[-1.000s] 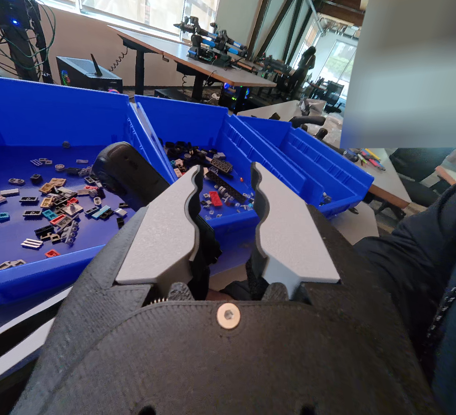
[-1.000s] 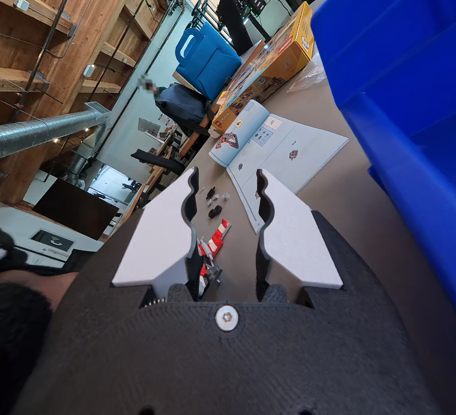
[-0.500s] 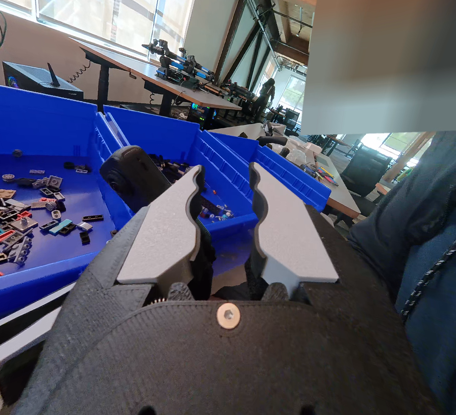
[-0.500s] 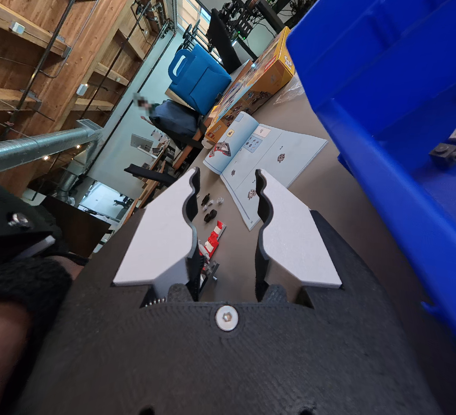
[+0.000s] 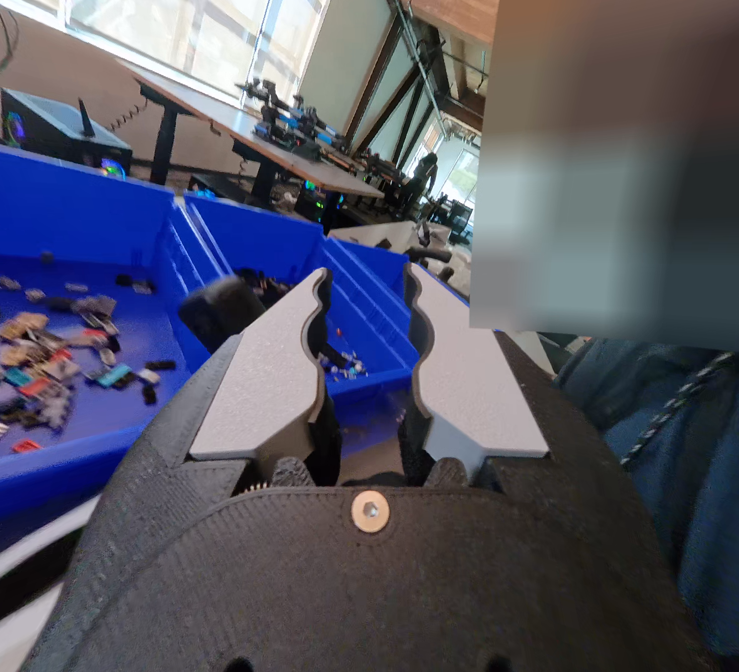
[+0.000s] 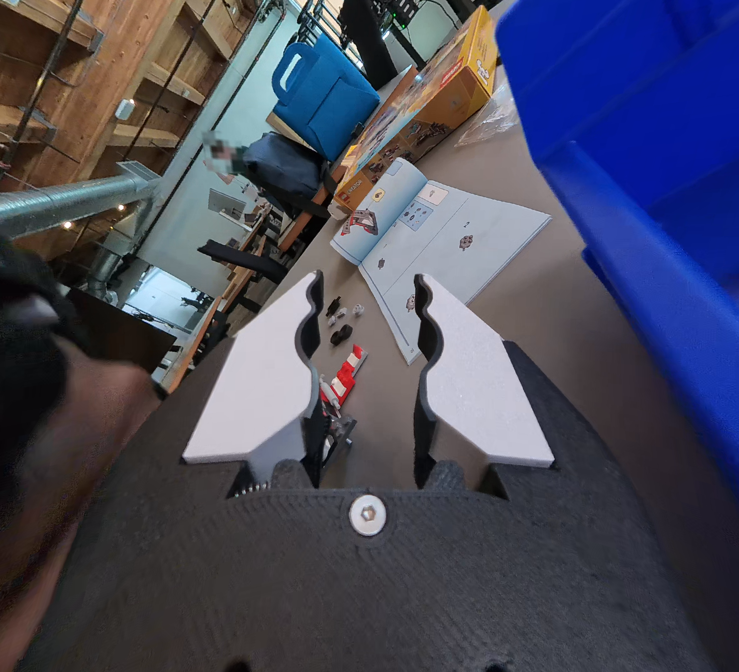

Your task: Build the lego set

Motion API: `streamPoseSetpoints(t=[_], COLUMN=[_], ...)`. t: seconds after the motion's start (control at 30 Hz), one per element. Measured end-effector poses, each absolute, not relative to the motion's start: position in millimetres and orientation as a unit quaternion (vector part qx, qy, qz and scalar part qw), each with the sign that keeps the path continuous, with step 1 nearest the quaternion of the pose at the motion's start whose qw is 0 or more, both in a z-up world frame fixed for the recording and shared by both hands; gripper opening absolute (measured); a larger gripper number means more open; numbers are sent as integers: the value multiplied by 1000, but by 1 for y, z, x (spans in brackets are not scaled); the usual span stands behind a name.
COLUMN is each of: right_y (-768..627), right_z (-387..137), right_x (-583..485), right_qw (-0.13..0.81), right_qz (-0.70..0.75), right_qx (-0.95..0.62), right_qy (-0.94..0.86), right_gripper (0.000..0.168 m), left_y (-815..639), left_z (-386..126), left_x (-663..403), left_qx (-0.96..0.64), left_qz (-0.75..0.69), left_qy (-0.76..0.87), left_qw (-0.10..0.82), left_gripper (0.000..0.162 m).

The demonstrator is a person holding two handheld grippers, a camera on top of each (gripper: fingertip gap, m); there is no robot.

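Left gripper point(image 5: 366, 285): fingers apart, nothing btwn them, held over front edge of a blue bin point(image 5: 372, 385) w/ small loose pcs. Next bin point(image 5: 80, 449) to its left holds many mixed lego pieces point(image 5: 60, 357). Right gripper point(image 6: 368, 289): fingers spread, empty, above the table point(image 6: 520, 333). Red-white part-built model point(image 6: 346, 373) lies on table btwn its fingers; small black and grey bits point(image 6: 340, 317) just beyond; open instruction booklet point(image 6: 432, 237) farther, yellow box point(image 6: 440, 93) behind.

The left tool's finger point(image 6: 256, 381) hides part of the red-and-white build point(image 6: 344, 377); bin pieces point(image 5: 52, 353) are blurred.
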State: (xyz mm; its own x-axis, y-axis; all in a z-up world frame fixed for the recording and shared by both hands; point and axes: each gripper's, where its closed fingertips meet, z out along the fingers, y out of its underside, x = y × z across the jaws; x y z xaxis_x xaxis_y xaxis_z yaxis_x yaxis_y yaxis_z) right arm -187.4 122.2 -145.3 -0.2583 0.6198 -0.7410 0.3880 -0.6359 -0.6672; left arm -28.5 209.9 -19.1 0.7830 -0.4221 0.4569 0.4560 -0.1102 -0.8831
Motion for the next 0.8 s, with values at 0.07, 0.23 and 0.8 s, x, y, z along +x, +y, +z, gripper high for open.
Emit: streamPoseSetpoints(t=[0.07,0.23,0.8], right_y=[120,119,119], right_z=[-146,-146,-146], right_x=[-188,-188,-188], right_qw=[87,88,64], right_qz=[670,669,679], right_qx=[-601,-602,-600], right_qy=[-426,-427,-419], right_gripper=[45,45,46], left_y=[203,243,370], left_z=[12,16,-198], left_x=[-52,-121,-150], left_qx=[-661,-782,-919], left_qz=[-307,-160,-5], left_qy=[-8,52,346], left_qw=[684,600,190], left_gripper=[35,37,26])
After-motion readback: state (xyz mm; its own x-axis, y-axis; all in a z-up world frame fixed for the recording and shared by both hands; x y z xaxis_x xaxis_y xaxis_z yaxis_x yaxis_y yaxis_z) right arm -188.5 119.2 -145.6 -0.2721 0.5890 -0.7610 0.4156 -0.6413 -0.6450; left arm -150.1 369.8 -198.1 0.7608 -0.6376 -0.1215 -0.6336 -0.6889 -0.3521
